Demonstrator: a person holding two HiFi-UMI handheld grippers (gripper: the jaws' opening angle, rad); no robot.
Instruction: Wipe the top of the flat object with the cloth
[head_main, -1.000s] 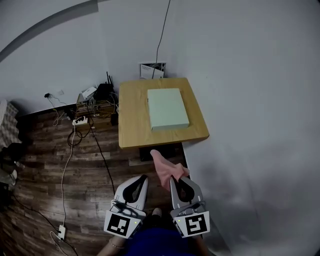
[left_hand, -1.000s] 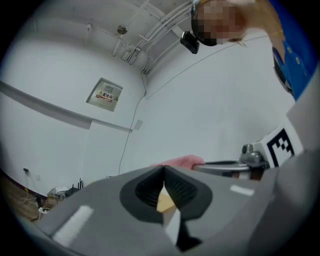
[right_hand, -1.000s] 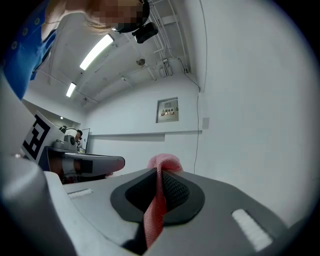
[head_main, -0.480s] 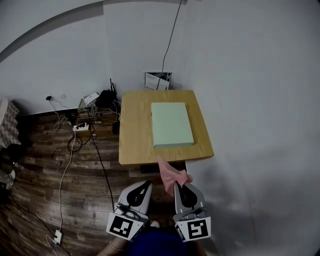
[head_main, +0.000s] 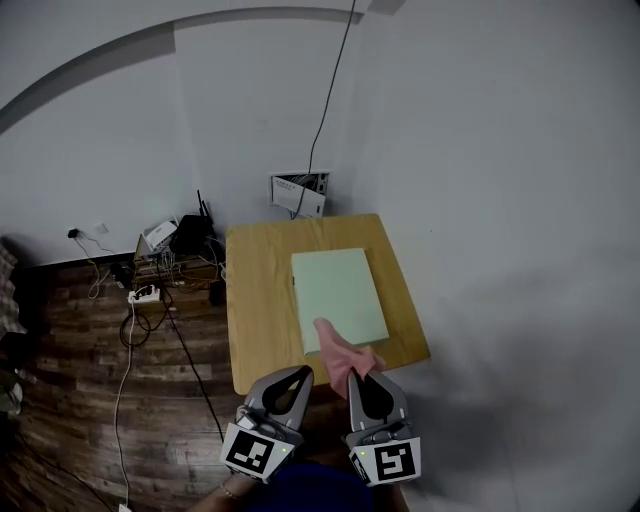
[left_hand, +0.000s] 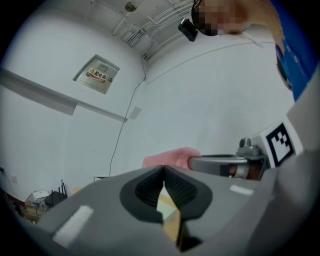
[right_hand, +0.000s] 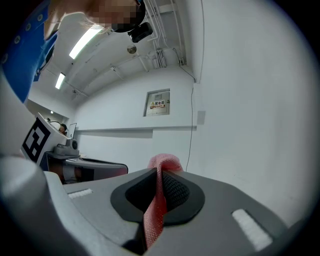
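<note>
A pale green flat box (head_main: 338, 296) lies on a small wooden table (head_main: 258, 300) against the white wall. My right gripper (head_main: 365, 373) is shut on a pink cloth (head_main: 340, 352), which sticks out ahead of its jaws over the table's near edge and the box's near end. In the right gripper view the pink cloth (right_hand: 159, 200) is pinched between the pads. My left gripper (head_main: 301, 373) is shut and holds nothing, beside the right one at the table's near edge. The left gripper view shows the pink cloth (left_hand: 167, 157) and a sliver of the green box (left_hand: 166, 207).
A wall box (head_main: 300, 192) with a cable running up sits behind the table. Routers, a power strip (head_main: 144, 294) and loose cables lie on the wood floor to the left. The white wall runs close along the table's right side.
Both grippers have moved forward together toward the table. The cloth now reaches over the table's near edge and the box's near end, where before it hung short of the table.
</note>
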